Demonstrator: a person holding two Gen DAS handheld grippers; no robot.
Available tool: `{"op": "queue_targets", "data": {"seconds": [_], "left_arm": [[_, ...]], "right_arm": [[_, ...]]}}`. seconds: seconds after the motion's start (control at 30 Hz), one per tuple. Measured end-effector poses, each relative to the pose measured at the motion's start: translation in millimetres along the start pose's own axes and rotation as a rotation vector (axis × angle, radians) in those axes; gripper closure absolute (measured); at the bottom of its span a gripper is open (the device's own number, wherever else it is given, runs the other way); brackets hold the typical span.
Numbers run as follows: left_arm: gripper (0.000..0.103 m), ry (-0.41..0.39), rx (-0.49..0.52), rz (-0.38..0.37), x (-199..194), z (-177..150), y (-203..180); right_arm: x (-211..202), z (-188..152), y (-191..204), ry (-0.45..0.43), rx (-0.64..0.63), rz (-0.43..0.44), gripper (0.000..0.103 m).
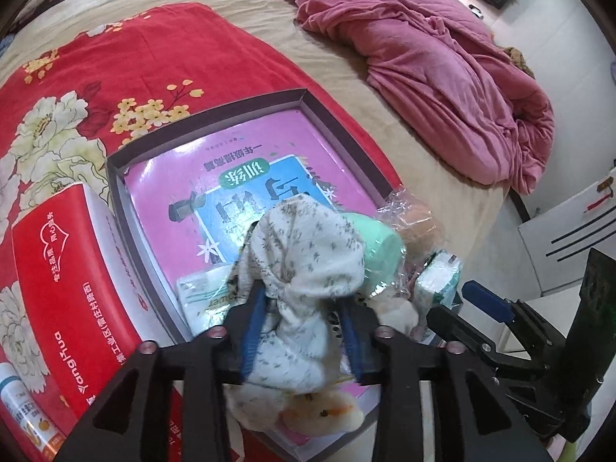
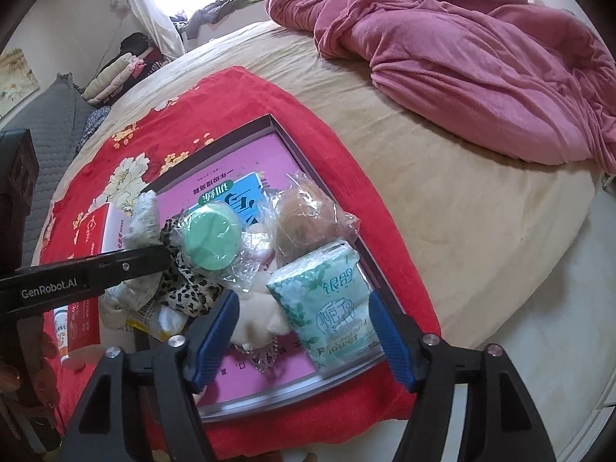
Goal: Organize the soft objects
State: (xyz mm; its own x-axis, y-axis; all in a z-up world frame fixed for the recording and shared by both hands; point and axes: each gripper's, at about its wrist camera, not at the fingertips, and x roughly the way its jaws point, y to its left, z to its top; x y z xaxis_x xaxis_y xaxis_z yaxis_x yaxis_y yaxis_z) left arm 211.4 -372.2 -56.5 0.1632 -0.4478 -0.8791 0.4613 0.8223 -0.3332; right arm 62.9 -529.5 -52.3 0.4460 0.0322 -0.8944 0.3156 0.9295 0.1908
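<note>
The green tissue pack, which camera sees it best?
The right wrist view: the green tissue pack lies whole between the right gripper's open jaws, its print readable. The left wrist view catches only one end, behind crinkled plastic.

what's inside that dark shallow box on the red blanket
In the box: a pink book lining the bottom, with a speckled white cloth, mint-green round thing, crinkled plastic bag, tissue pack and cream plush piled on it. Anything beneath is hidden.

"GenRobot.AI" in white on black arm of left gripper (image 2: 96, 273), "Flower" and 银鸽 on green tissue pack (image 2: 331, 304), "Yanghua" sideways on red box (image 1: 65, 300), upside-down 训练 on pink book (image 1: 246, 171)
</note>
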Motion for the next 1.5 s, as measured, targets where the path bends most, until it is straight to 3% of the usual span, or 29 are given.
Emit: {"op": "queue_targets", "data": {"seconds": [0.33, 0.4, 0.63, 0.73, 1.07, 1.23, 1.5], "left_arm": [[0.057, -0.005, 0.006, -0.008, -3, -1, 0], [0.045, -0.012, 0.013, -0.012, -6, -1, -1], [0.04, -0.032, 0.026, -0.029, -14, 0, -6], [0.029, -0.047, 0.032, -0.042, -21, -1, -9], [0.027, -0.104, 0.028, -0.045, -55, -7, -10], [0.023, -0.147, 0.02, -0.038, -82, -14, -3], [0.023, -0.209, 0.037, 0.019, -127, -36, 5]], "right_arm": [[-1, 3, 0, -0.004, 0.003, -0.022, 0.033], [-3, 4, -1, -0.006, 0.008, -0.025, 0.033], [-11, 9, -1, -0.023, 0.02, -0.031, 0.032], [-17, 11, 0, -0.034, 0.025, -0.039, 0.032], [-33, 14, 5, -0.047, 0.038, -0.066, 0.032], [-46, 14, 12, -0.049, 0.048, -0.09, 0.027], [-71, 6, 39, -0.062, 0.055, -0.082, 0.026]]}}
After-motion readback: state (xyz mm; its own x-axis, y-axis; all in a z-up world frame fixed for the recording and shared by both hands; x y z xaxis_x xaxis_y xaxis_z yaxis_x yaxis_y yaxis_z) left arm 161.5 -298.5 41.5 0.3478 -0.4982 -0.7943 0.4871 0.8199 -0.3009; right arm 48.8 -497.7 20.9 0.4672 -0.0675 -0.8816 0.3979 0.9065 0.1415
